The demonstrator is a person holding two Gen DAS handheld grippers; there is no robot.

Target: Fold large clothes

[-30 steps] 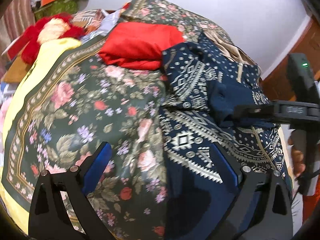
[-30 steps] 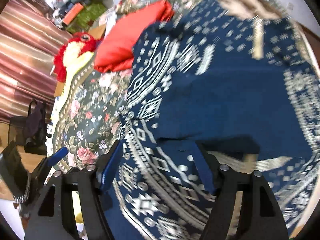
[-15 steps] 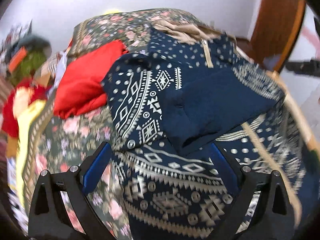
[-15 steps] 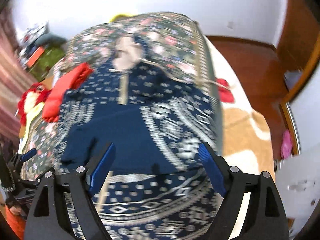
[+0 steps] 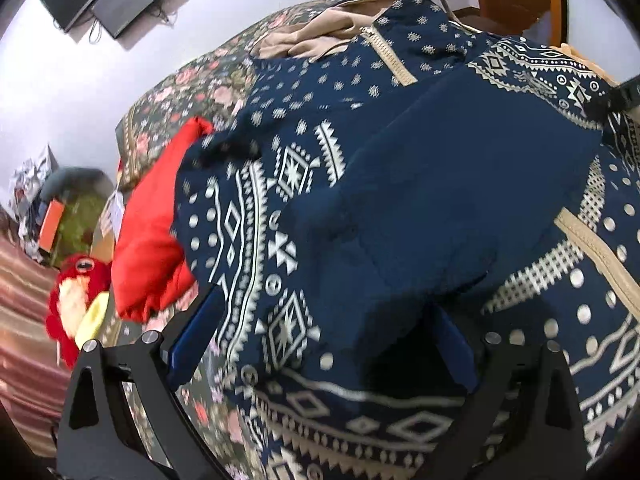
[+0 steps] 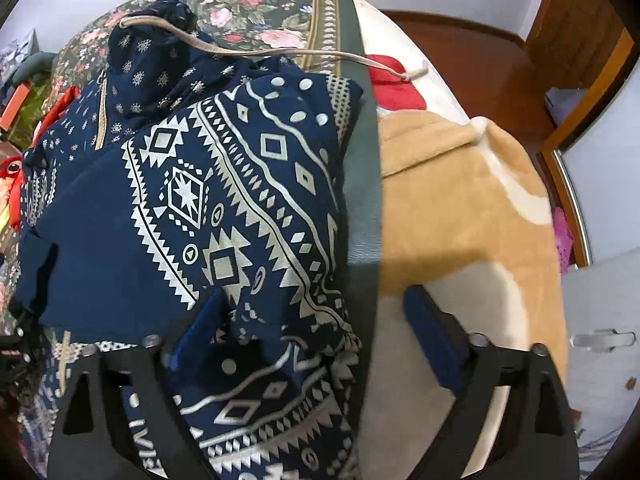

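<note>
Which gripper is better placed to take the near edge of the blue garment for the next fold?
Probably the left gripper: open, with the garment filling the gap between its fingers. The right gripper straddles the garment's side edge, half over the tan blanket.

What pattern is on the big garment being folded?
The garment is navy blue with white geometric, Aztec-style bands and dots, clearest in the right wrist view.

On my left feed, the black two-finger left gripper (image 5: 320, 344) shows angular black arms with triangular cut-outs, silver round screw heads (image 5: 152, 337) at the joints, and flat blue finger pads (image 5: 192, 344). My right gripper (image 6: 316, 334) looks identical: black frame, silver screws, blue pads (image 6: 434, 340).
</note>
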